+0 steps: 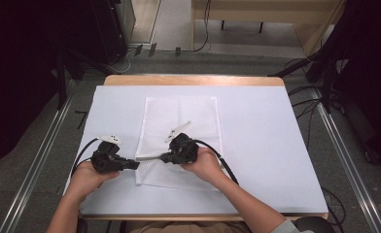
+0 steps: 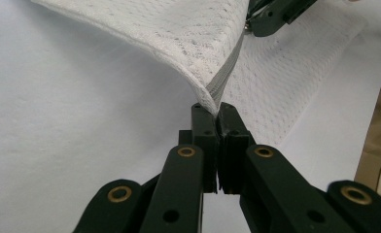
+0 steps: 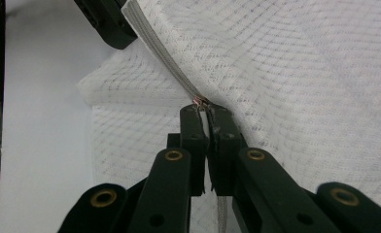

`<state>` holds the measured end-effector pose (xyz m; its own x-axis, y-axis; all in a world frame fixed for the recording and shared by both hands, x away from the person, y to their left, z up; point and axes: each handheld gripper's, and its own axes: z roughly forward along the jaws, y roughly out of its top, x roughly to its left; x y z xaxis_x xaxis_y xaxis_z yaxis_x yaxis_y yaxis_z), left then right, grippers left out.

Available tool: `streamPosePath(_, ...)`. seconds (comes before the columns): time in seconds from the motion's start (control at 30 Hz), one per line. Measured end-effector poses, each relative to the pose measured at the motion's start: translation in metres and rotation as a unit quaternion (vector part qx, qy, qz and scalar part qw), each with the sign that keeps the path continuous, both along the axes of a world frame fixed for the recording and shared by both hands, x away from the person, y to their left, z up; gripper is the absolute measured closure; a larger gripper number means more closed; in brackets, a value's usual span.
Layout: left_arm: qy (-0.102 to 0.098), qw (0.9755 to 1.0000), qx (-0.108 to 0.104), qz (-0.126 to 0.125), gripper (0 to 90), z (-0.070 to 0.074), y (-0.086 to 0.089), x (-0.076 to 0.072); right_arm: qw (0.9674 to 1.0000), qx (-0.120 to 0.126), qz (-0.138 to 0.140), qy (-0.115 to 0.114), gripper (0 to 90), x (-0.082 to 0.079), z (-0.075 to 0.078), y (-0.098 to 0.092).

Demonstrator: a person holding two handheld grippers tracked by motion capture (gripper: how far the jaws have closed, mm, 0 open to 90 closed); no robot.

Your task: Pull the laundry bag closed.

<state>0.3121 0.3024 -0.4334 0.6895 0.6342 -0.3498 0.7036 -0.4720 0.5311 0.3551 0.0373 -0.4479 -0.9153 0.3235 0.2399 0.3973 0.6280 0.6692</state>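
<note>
White mesh bag (image 1: 181,121) on the table (image 1: 256,141), left gripper (image 2: 216,112) pinching its corner, right gripper (image 3: 204,110) clamping the zipper pull (image 3: 200,101)

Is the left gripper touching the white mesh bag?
Touching. In the left gripper view, the left gripper has its jaws shut on the zipper edge of the white mesh bag.

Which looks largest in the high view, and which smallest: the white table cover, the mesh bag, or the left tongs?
1. The white table cover, clearly the largest.
2. The mesh bag, lying on the cover.
3. The left tongs, smallest, pinching the bag's near left edge.
</note>
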Motion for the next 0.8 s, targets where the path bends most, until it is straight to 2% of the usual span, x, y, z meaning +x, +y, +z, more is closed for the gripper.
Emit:
streamPosePath(0.17, 0.001, 1.0000, -0.002, 0.002, 89.0, 0.000, 0.001, 0.000, 0.9999, -0.006, 0.006, -0.008, 88.1, -0.001, 0.003, -0.002)
streamPosePath(0.33, -0.002, 1.0000, -0.005, -0.002, 89.0, 0.000, 0.000, 0.000, 1.0000, -0.008, -0.002, 0.001, 88.1, 0.000, 0.002, -0.011)
streamPosePath(0.8, 0.001, 1.0000, -0.005, -0.005, 89.0, 0.001, 0.001, -0.001, 0.9999, -0.016, -0.004, 0.000, 88.0, 0.002, 0.002, -0.022)
